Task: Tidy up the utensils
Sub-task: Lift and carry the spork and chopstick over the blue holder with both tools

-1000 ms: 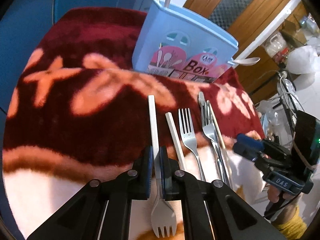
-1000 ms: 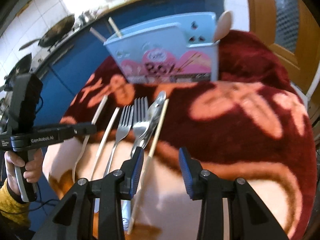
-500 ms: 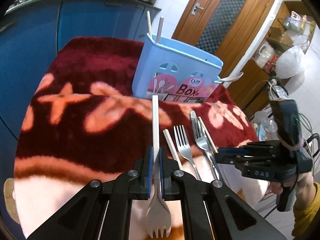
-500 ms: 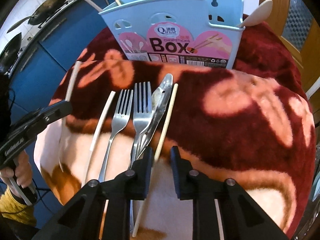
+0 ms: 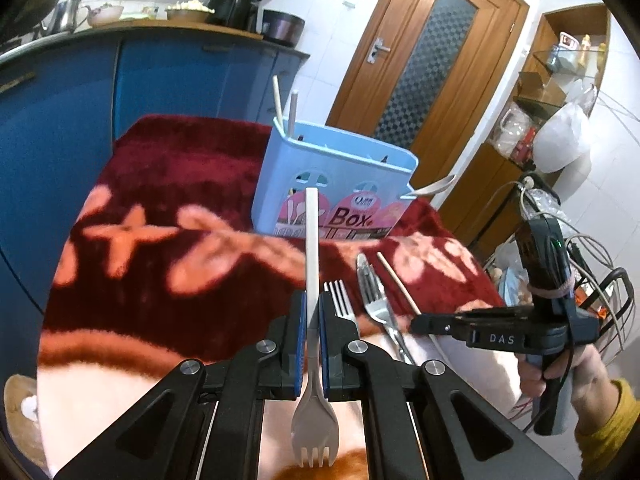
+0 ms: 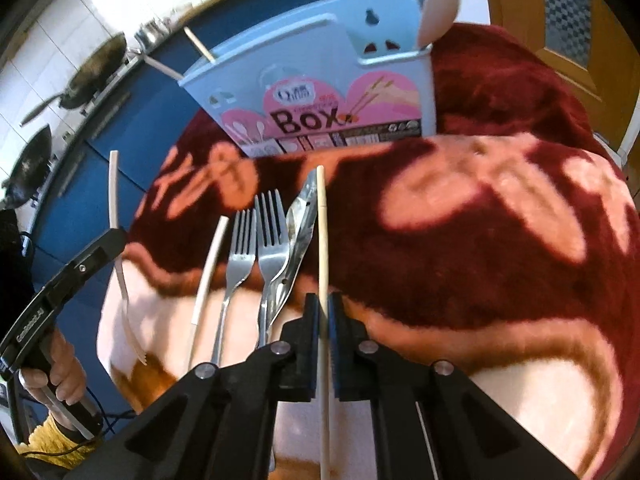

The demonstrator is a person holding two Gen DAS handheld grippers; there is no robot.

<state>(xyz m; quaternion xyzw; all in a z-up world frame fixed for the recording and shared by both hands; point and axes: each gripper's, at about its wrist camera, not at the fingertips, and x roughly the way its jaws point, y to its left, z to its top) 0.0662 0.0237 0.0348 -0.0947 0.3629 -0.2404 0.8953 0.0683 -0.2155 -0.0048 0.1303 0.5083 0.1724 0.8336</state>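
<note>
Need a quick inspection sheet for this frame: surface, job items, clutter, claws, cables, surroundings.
Surface: dark red blanket with pink pattern covers it.
Job's things: blue chopsticks box stands upright at the back, holding a spoon and sticks; two metal forks, a white stick and metal tongs lie in a row.
Clutter: nothing seen on the blanket.
Claws: left claw shut on a white plastic fork, lifted off the blanket; right claw shut on a wooden chopstick.
Cables: wires beside the surface, on the right.
Surroundings: blue cabinets, wooden door, woks.
</note>
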